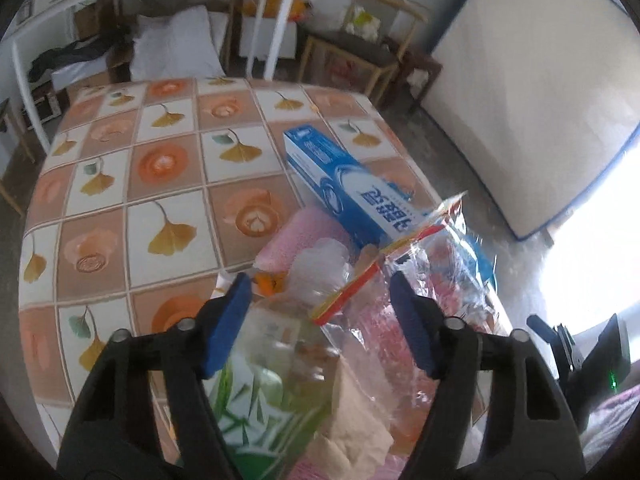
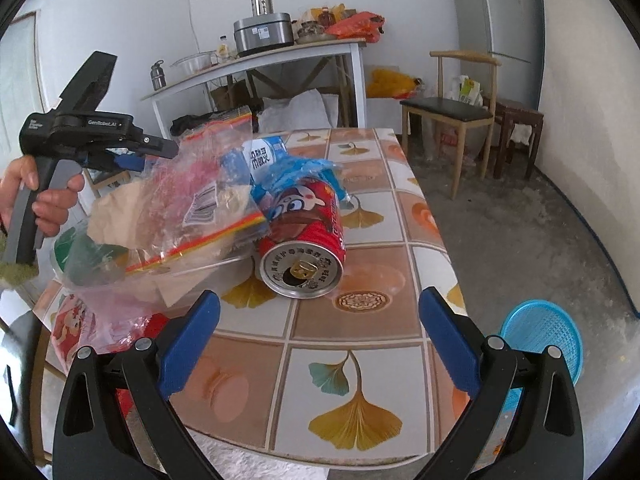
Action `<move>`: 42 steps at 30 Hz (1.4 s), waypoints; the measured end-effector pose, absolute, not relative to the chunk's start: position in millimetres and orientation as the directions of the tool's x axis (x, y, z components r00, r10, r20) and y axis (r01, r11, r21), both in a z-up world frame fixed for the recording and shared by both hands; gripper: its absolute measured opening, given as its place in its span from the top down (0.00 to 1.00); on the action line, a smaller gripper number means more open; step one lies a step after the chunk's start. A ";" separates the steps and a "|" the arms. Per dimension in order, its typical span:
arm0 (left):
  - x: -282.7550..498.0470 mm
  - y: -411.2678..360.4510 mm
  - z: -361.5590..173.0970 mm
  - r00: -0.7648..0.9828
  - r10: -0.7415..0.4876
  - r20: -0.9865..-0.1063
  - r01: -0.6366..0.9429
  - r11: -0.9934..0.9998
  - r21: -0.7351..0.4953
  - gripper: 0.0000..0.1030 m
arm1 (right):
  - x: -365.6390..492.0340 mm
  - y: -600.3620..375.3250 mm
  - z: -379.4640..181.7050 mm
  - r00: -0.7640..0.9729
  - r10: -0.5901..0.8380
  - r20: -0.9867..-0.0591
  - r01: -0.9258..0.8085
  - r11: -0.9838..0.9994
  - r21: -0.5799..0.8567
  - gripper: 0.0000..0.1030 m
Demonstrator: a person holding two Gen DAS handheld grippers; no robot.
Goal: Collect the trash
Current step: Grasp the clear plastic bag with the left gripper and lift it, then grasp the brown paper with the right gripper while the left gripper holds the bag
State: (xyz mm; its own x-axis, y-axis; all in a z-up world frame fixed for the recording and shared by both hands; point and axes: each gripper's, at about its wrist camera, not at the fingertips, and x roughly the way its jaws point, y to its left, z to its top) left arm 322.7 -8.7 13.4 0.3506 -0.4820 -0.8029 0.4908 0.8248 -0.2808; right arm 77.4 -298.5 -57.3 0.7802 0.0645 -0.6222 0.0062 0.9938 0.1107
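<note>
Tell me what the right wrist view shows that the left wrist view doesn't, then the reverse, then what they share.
Only the right wrist view: a red can lying on its side on the table, a blue basket on the floor, a fridge, and the hand holding the left gripper.

Only the left wrist view: a mattress leaning on the wall and a pink cloth under the trash.

Both: the tiled table, the clear bag of trash, the blue box and the chair.
</note>
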 end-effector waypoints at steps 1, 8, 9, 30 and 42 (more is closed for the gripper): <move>324.8 -11.6 11.6 0.341 -0.479 -0.809 0.500 0.821 -0.276 0.44 | 78.8 -298.5 -58.9 0.778 0.066 -0.625 0.006 0.994 0.113 0.06; 319.4 -19.9 13.4 0.270 -0.547 -0.793 0.563 0.757 -0.330 0.53 | 86.2 -301.4 -66.1 0.766 0.078 -0.638 0.003 0.992 0.125 0.06; 319.0 -20.4 14.0 0.263 -0.553 -0.790 0.563 0.753 -0.340 0.51 | 86.7 -301.4 -66.7 0.764 0.079 -0.640 0.003 0.992 0.125 0.06; 322.1 -36.4 16.3 0.224 -0.577 -0.785 0.633 0.699 -0.333 0.89 | 90.2 -301.0 -69.8 0.760 0.070 -0.646 0.010 0.993 0.119 0.06; 305.7 -4.1 51.5 0.312 -0.731 -0.606 0.590 0.650 -0.480 0.99 | 73.2 -296.0 -55.4 0.780 0.042 -0.625 0.026 0.995 0.100 0.06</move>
